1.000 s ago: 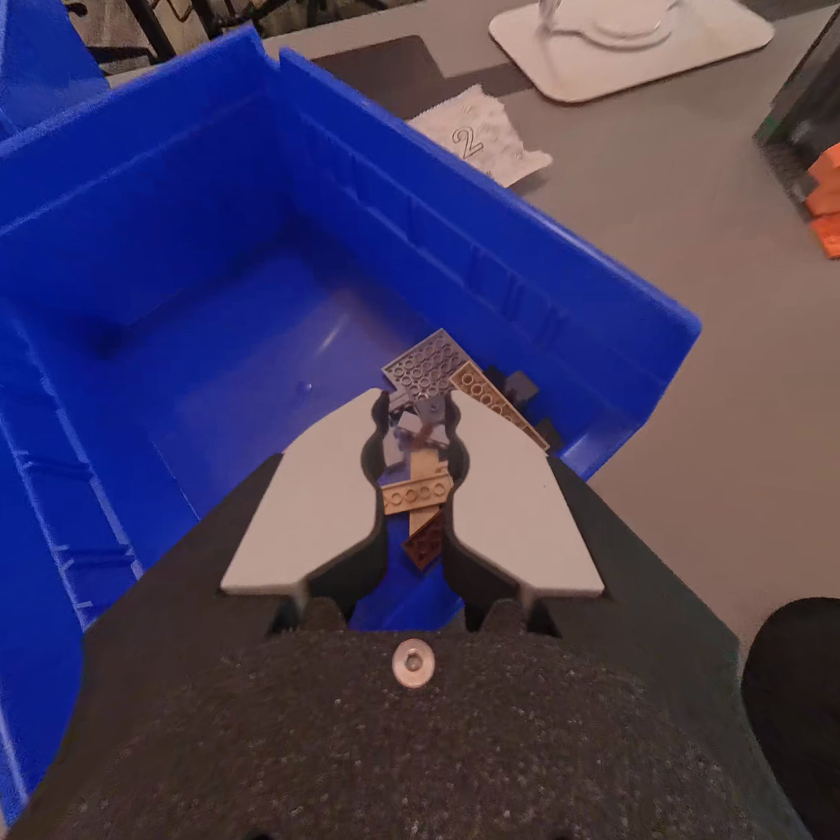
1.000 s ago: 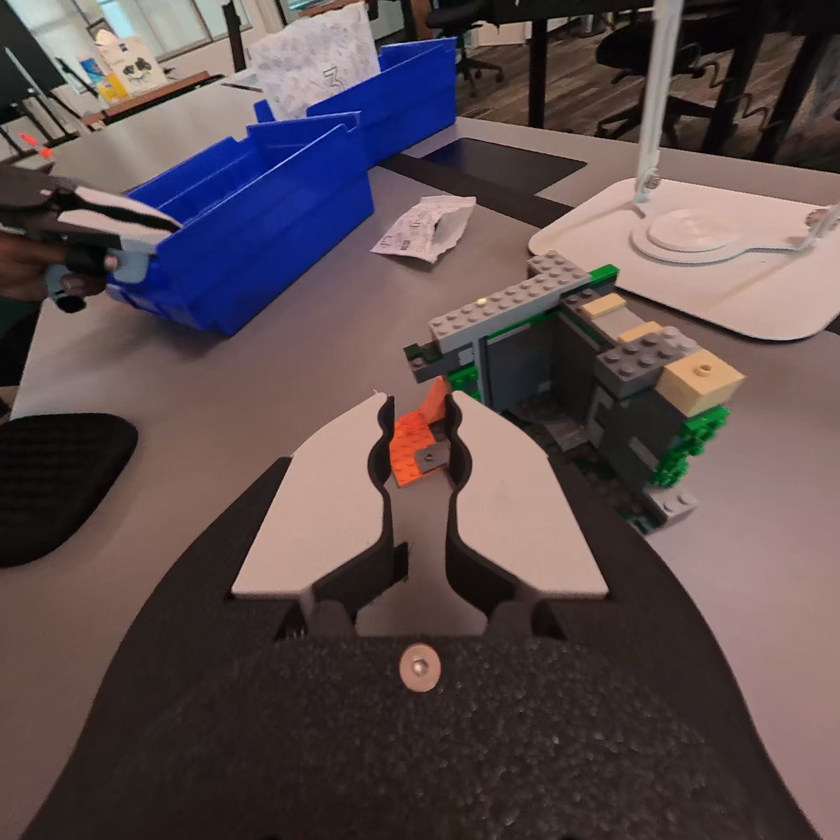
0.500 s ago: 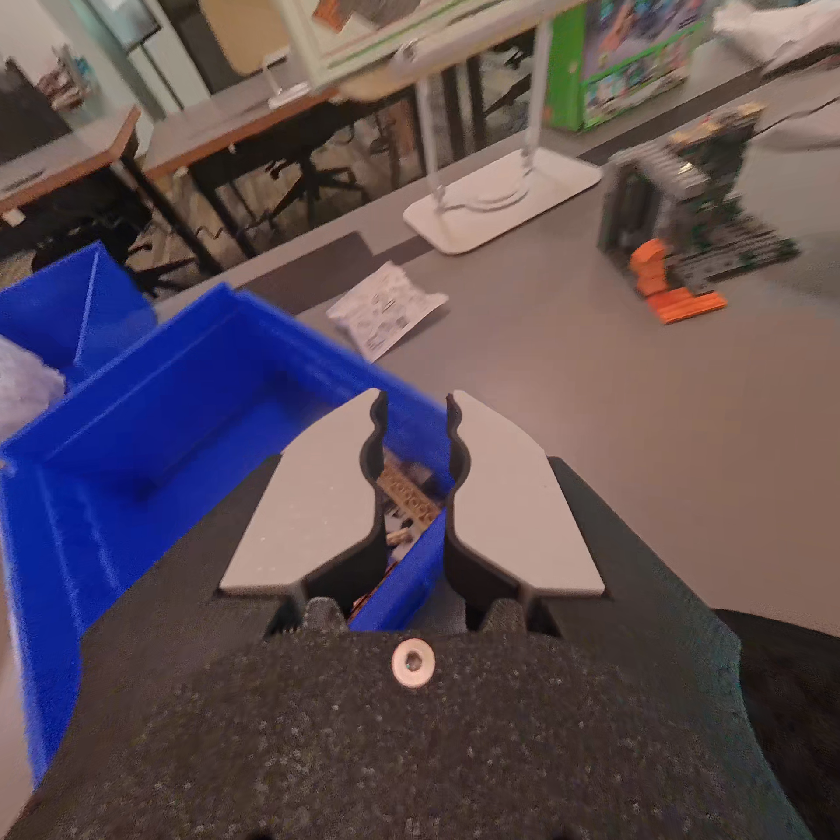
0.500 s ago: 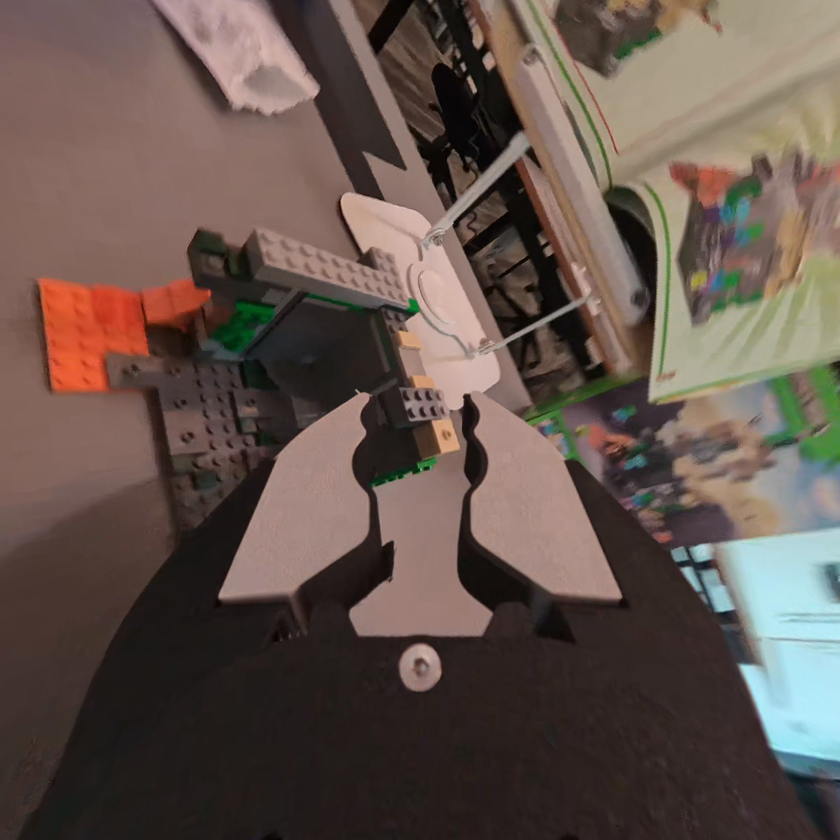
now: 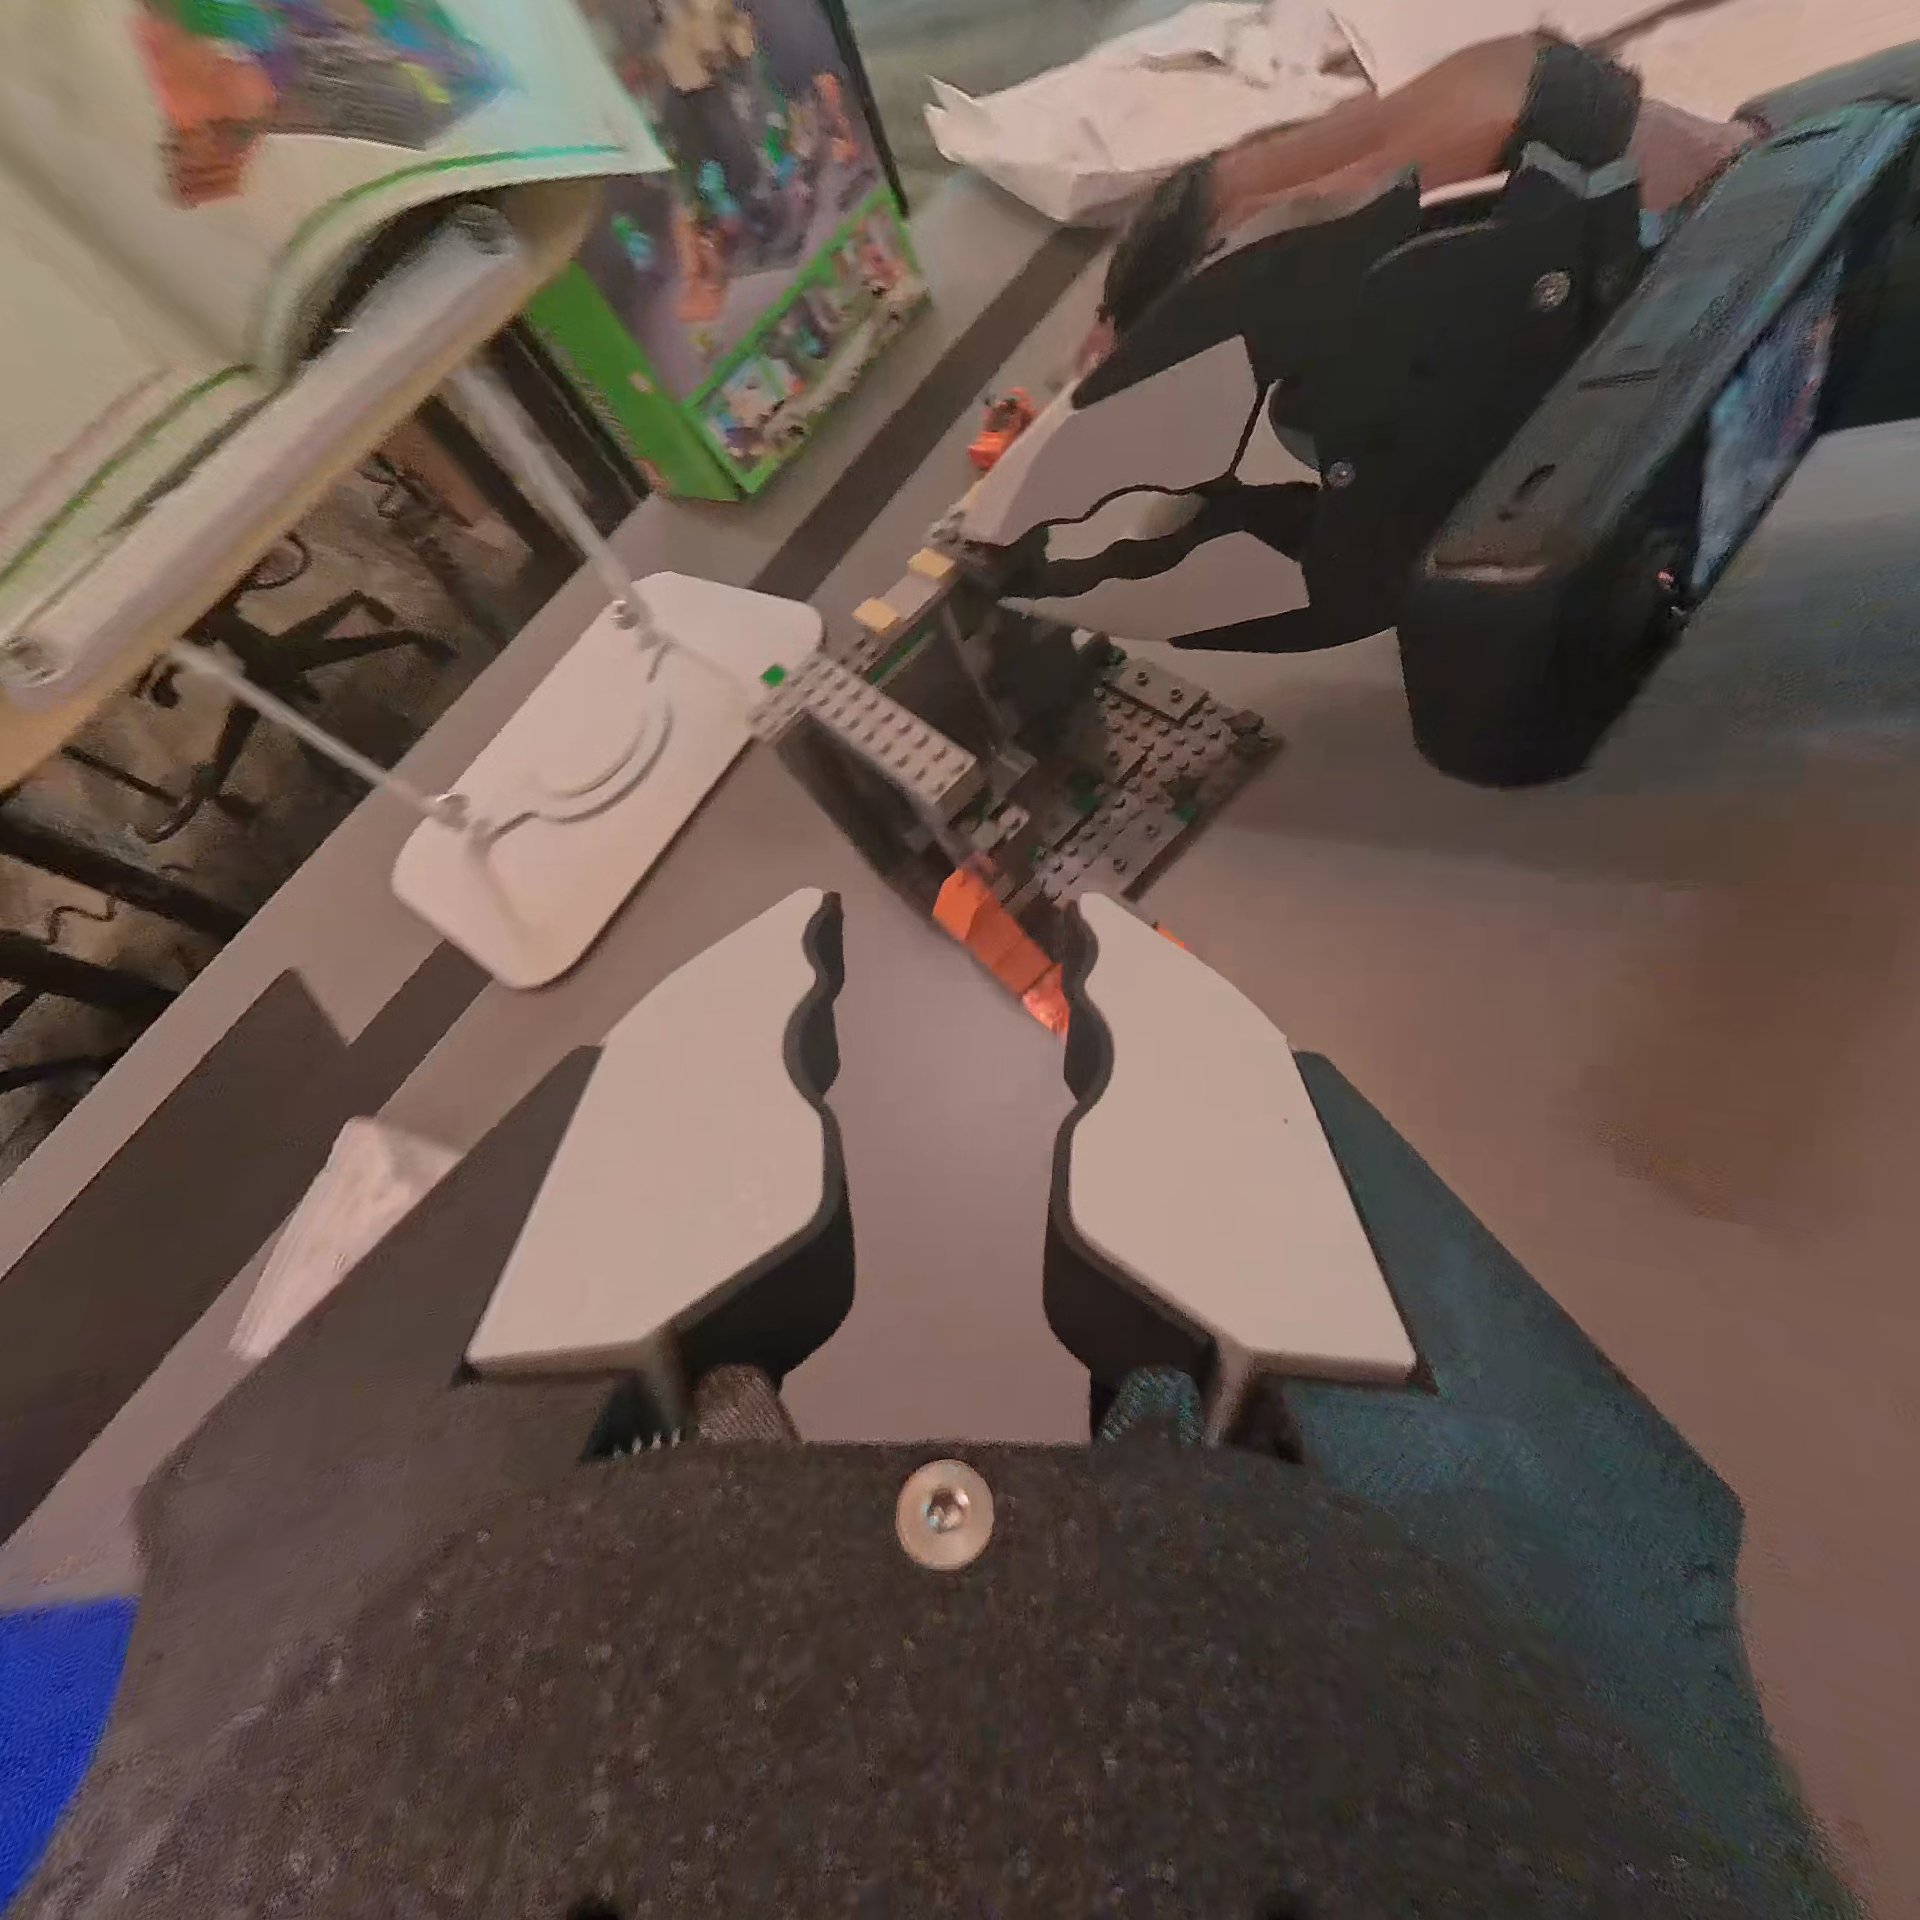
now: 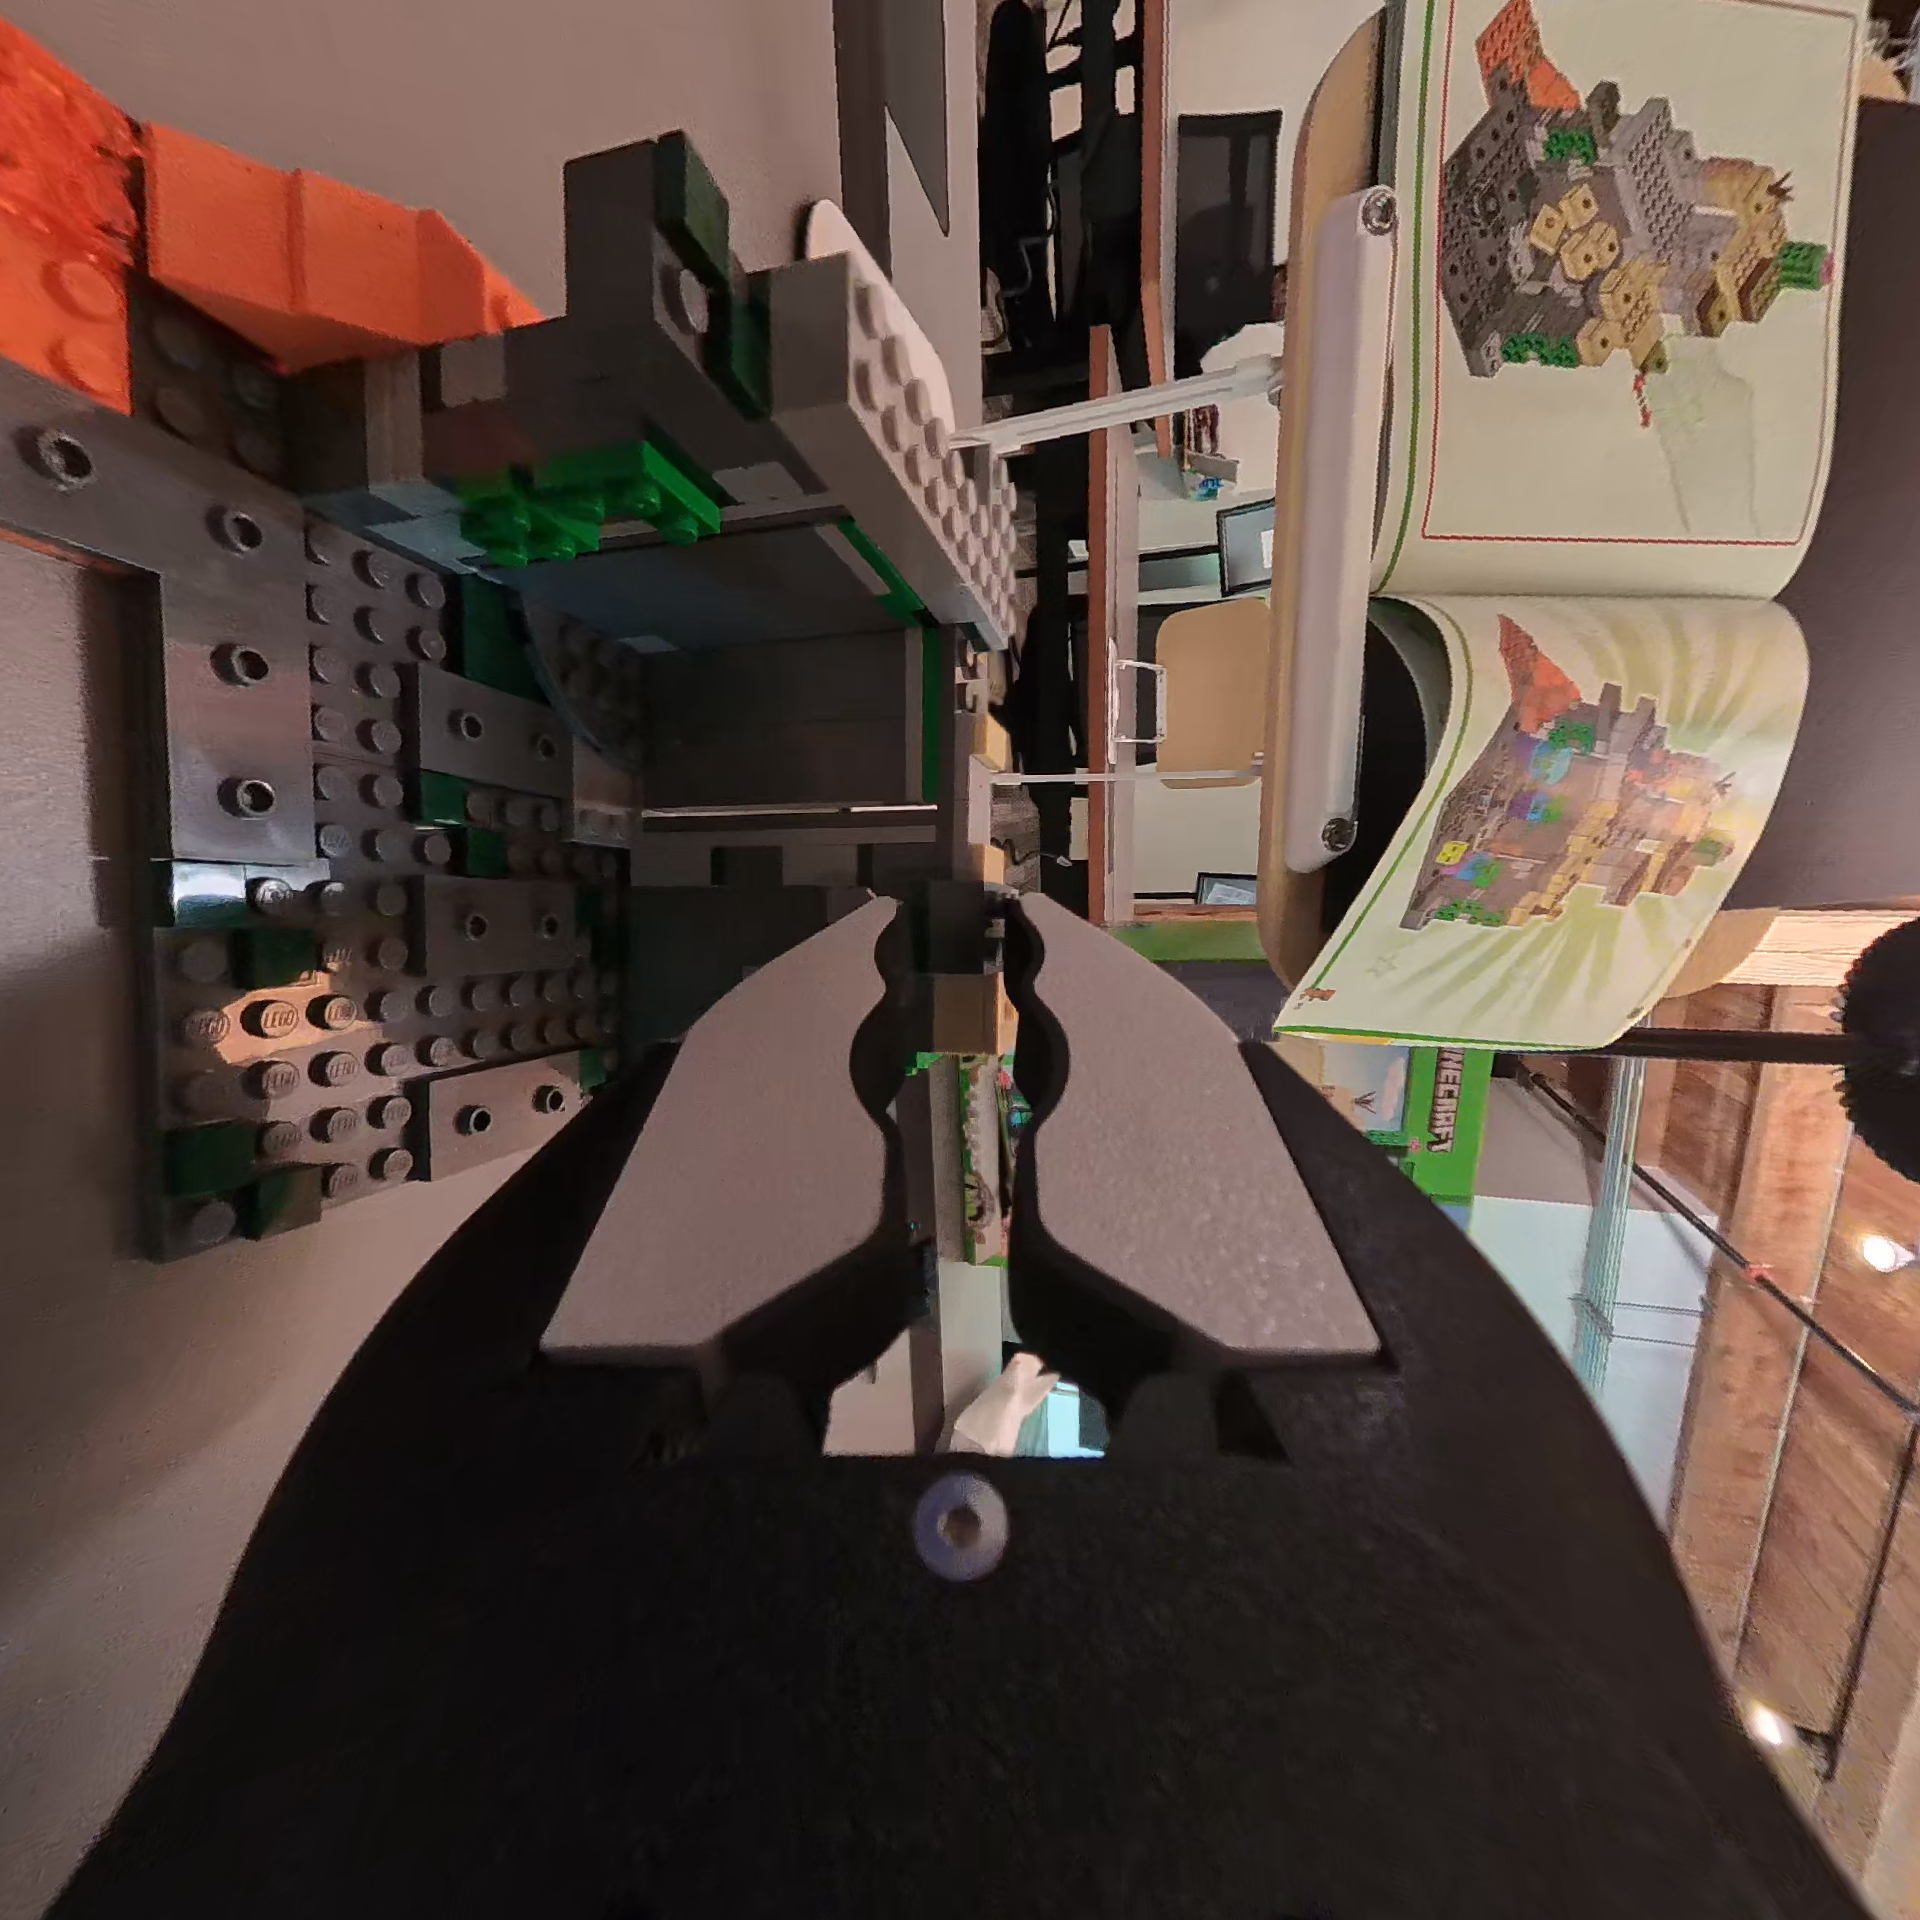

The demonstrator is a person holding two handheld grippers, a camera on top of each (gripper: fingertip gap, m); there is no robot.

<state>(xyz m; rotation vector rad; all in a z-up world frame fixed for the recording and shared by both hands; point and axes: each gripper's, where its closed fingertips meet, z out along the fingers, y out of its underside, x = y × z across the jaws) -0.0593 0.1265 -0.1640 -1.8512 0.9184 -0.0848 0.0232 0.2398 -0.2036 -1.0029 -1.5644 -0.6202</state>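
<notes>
My left claw (image 5: pixel 948 920) has matt grey plastic fingers (image 5: pixel 686 1122) on a grainy black body, with a bright metal screw (image 5: pixel 943 1509) at six o'clock. Under it the table (image 5: pixel 1455 1039) is smooth, dull grey. The brick model (image 6: pixel 416 727) at my right claw (image 6: pixel 956 920) is hard studded plastic, its dark grey plates faintly glossy, the orange bricks (image 6: pixel 291 260) satin. At two o'clock the booklet (image 6: pixel 1621 270) is slightly shiny paper on a smooth white plastic stand (image 5: pixel 582 769).
</notes>
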